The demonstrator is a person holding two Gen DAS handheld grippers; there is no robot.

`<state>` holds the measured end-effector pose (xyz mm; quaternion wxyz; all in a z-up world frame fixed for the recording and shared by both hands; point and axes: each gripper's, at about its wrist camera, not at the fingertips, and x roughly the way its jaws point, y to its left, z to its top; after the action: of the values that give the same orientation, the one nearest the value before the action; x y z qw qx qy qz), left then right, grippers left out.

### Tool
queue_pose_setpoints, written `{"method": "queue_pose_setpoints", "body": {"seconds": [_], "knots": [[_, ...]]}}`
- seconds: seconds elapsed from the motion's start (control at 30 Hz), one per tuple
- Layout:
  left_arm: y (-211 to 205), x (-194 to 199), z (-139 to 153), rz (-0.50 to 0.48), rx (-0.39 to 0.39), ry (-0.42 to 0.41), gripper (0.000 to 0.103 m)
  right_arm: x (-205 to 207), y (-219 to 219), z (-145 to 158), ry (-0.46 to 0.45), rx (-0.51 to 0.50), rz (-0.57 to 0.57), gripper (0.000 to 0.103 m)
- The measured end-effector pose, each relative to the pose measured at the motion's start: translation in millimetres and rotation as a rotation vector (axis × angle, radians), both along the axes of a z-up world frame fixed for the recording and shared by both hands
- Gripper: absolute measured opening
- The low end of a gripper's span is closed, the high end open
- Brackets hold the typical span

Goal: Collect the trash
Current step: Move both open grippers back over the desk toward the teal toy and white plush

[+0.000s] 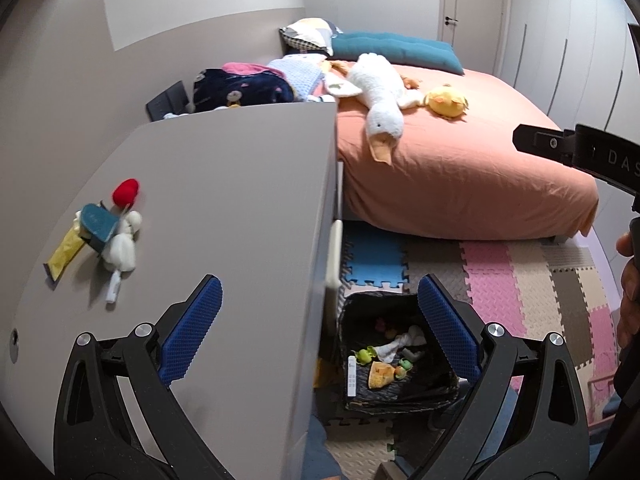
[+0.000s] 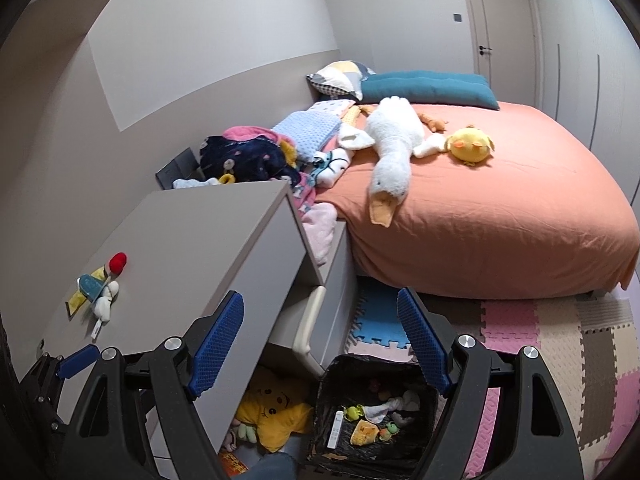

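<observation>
Both claws spread, empty: left gripper point(image 1: 320, 328), right gripper point(image 2: 320, 344). Trash heap point(image 1: 100, 236) near desk's point(image 1: 224, 200) left edge; approach low, pinch one piece, carry to bin point(image 1: 396, 360).

i count two plush toys on the bed: one goose point(image 2: 390, 152), one chick point(image 2: 470, 145); two pillows; one trash bin point(image 2: 372, 416).

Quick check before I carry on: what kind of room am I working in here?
Most likely a child's bedroom: a bed with an orange sheet, a plush goose and yellow chick on it, and coloured foam puzzle mats on the floor.
</observation>
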<state>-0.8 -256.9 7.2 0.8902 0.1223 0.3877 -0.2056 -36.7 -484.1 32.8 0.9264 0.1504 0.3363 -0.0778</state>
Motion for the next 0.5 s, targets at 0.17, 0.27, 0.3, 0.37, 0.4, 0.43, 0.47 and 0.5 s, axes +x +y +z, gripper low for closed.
{"method": "queue_pose_setpoints", "body": {"seconds": [0.17,0.27,0.3,0.37,0.4,0.43,0.47,0.5], "knots": [[18.4,8.6,3.6,0.040,-0.005,-0.004,0.096,13.7,16.3,-0.5,0.007,0.000,0.033,0.080],[30.3,14.5,4.7,0.064,-0.007,-0.004,0.096,23.1,27.0,-1.1,0.013,-0.001,0.052,0.080],[35.0,17.1,5.0,0.074,-0.007,-0.003,0.096,25.7,30.4,-1.2,0.015,-0.003,0.058,0.080],[43.1,21.7,5.4,0.089,-0.008,-0.002,0.096,32.2,38.8,-0.9,0.017,-0.004,0.072,0.080],[47.0,23.8,5.7,0.097,-0.008,-0.002,0.096,35.5,43.2,-0.8,0.018,-0.005,0.080,0.080],[49.4,24.2,5.9,0.104,-0.008,-0.002,0.096,37.6,46.3,-0.6,0.018,-0.006,0.086,0.080],[53.1,25.1,6.0,0.110,-0.008,-0.002,0.096,41.0,51.0,-0.1,0.018,-0.006,0.093,0.080],[56.6,26.9,6.1,0.116,-0.007,-0.003,0.096,44.2,55.1,0.0,0.019,-0.005,0.100,0.080]]}}
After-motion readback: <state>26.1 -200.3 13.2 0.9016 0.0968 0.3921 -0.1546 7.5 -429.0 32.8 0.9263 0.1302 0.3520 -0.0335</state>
